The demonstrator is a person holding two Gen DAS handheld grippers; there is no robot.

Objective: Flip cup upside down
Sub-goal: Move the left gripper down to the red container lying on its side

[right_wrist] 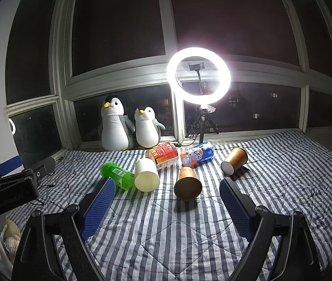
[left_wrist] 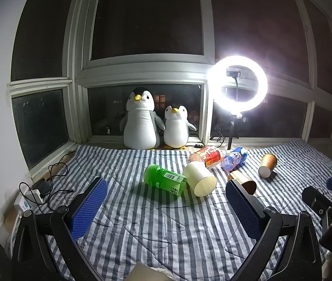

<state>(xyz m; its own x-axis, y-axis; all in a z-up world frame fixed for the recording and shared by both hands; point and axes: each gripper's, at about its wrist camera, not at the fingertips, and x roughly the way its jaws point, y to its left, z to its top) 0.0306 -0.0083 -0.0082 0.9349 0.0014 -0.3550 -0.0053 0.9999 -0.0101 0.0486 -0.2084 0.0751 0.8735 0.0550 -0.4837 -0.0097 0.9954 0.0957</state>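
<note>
Three paper cups lie on their sides on the striped quilt. A white cup lies next to a green bottle. A copper cup lies mouth toward me in the middle. A second copper cup lies farther right, its white bottom toward me. My left gripper is open and empty, short of the white cup. My right gripper is open and empty, short of the middle copper cup.
A red bottle and a blue bottle lie behind the cups. Two plush penguins and a lit ring light on a tripod stand at the window. A charger and cables lie at the quilt's left edge.
</note>
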